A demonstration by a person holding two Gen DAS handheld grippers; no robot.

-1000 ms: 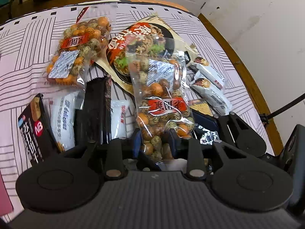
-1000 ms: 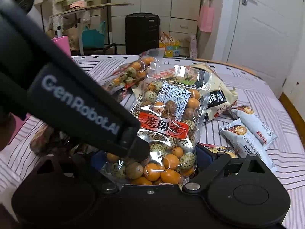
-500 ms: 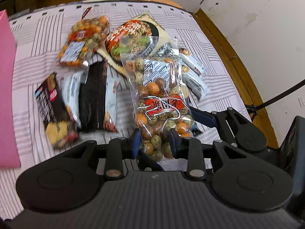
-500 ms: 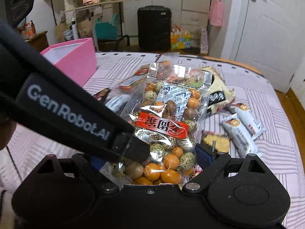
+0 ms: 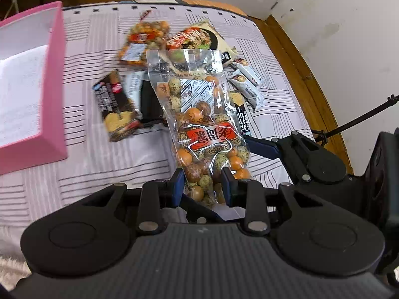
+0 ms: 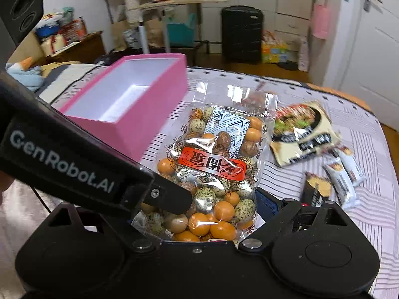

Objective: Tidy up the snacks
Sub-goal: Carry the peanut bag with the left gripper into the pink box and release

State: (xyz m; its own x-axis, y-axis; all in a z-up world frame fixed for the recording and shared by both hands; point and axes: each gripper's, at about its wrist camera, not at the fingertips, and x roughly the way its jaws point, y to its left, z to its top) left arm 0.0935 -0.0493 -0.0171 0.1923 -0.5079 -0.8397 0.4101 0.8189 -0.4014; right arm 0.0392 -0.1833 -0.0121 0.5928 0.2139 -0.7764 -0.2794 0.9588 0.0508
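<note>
A clear bag of mixed orange and speckled nuts with a red label (image 5: 203, 129) is held up above the bed. My left gripper (image 5: 202, 190) is shut on its lower end. My right gripper (image 6: 214, 214) grips the same bag (image 6: 217, 169) from the other side; the left gripper's body hides its left finger. An open pink box with a white inside (image 5: 53, 79) stands on the bed to the left, and it shows in the right wrist view (image 6: 149, 109) just behind the bag.
More snacks lie on the striped bedspread: a second nut bag (image 5: 143, 41), a dark biscuit pack (image 5: 116, 104), a noodle packet (image 6: 301, 132), small white sachets (image 5: 248, 84). The bed edge and wooden floor (image 5: 314, 84) lie to the right.
Both grippers have lifted the nut bag off the pile and carried it left; the pink box has come into view and grown closer.
</note>
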